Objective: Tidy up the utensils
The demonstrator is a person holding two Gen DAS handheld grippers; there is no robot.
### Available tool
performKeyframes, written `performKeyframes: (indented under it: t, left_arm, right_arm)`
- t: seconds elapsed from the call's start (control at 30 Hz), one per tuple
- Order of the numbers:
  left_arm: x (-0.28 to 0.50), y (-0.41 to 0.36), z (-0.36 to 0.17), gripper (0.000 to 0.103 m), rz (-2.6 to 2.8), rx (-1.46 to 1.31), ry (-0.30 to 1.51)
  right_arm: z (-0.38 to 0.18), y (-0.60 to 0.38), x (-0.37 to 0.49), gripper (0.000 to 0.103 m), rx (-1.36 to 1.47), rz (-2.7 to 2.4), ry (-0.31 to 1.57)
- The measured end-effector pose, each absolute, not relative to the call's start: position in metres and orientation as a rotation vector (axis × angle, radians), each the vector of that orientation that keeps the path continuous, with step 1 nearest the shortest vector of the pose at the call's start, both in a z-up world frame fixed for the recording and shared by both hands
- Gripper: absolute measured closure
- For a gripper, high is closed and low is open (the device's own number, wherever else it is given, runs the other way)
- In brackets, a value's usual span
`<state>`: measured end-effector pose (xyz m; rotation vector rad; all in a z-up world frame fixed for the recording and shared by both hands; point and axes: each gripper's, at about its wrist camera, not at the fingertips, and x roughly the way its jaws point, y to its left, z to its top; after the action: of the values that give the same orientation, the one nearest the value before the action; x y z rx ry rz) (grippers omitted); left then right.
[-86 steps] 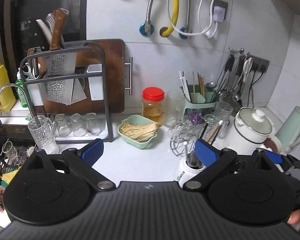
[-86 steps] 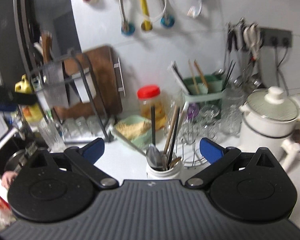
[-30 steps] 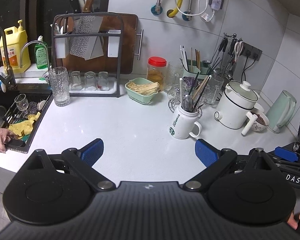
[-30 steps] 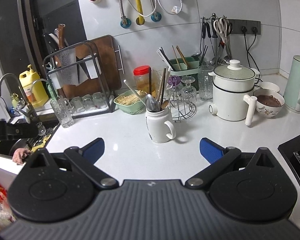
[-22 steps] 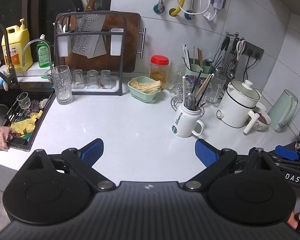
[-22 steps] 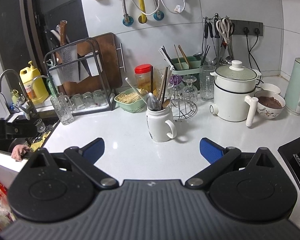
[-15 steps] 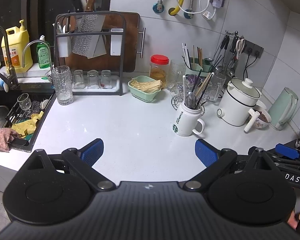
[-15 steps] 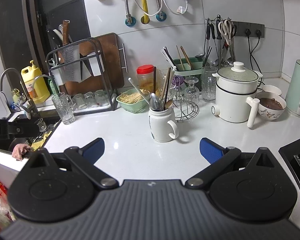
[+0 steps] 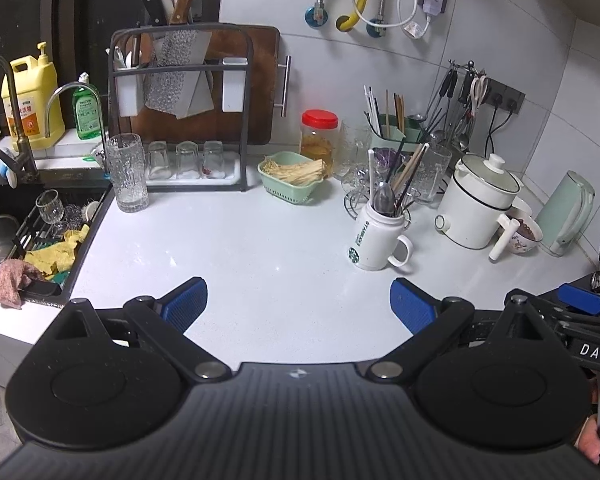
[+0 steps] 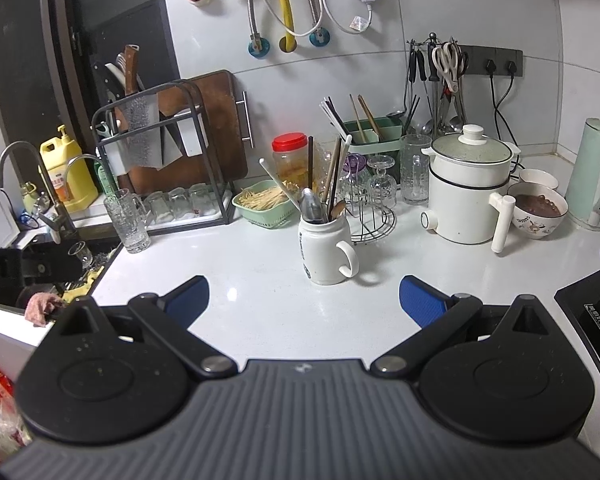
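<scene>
Left wrist view: a white worktop [image 9: 228, 248] runs wide under a white tiled wall [image 9: 340, 72], with a sink [image 9: 4, 236] sunk in at its left end and cloths heaped in it. Along the back stands a dark rack [image 9: 180, 108] with a cleaver and a brown cutting board [image 9: 260, 92]. To the right sit a white lidded pot [image 9: 476, 208], a pale green kettle [image 9: 568, 212] and a green utensil caddy [image 10: 374, 130]. A green basket [image 9: 292, 180], a red-lidded jar [image 9: 319, 140] and a tall glass [image 9: 131, 178] line up in between. And there is the white mug [image 9: 374, 240], upright on the worktop near the pot, stuffed with utensils [image 9: 396, 184]: a spoon, chopsticks, long handles fanning out. The left claw [image 9: 298, 300] gapes wide, blue pads apart, gripping nothing, well short of the mug. The right claw [image 10: 303, 296] is spread just as wide and empty, the mug straight ahead between its fingers, untouched.
</scene>
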<state>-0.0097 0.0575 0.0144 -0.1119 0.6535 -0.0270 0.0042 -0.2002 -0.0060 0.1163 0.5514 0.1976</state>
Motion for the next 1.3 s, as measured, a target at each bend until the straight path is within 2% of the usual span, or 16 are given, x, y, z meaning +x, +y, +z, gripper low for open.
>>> performKeyframes:
  t: [1.3]
  left_arm:
    - [-0.016, 0.071, 0.023, 0.003, -0.033, -0.113, 0.658]
  right_arm:
    - [-0.004, -0.190, -0.002, 0.000, 0.124, 0.186, 0.547]
